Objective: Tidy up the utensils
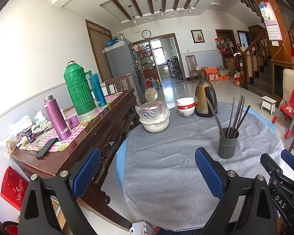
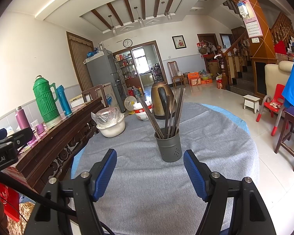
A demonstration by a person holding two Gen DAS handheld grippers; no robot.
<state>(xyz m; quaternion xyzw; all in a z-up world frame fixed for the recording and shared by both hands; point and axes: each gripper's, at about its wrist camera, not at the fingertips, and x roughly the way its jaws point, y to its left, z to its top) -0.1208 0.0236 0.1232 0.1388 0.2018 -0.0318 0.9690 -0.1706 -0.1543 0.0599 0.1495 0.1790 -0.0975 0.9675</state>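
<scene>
A dark grey perforated utensil holder [image 1: 227,144] [image 2: 169,145] stands on the round table's grey cloth [image 1: 166,166] [image 2: 147,186]. Several dark chopsticks [image 1: 235,115] [image 2: 171,113] stand upright in it, fanned out. My left gripper [image 1: 147,168] is open and empty, above the cloth's near left part, left of the holder. My right gripper [image 2: 150,168] is open and empty, just in front of the holder. The right gripper also shows at the right edge of the left wrist view [image 1: 284,166]. The left gripper's body shows at the left edge of the right wrist view [image 2: 7,145].
A bronze kettle [image 1: 205,98] [image 2: 162,99], stacked red-and-white bowls [image 1: 185,106] [image 2: 143,111] and a white pot with a plastic-wrapped lid [image 1: 154,117] [image 2: 110,122] stand at the table's far side. A wooden sideboard [image 1: 100,125] with flasks stands left. Chairs stand right [image 2: 292,129].
</scene>
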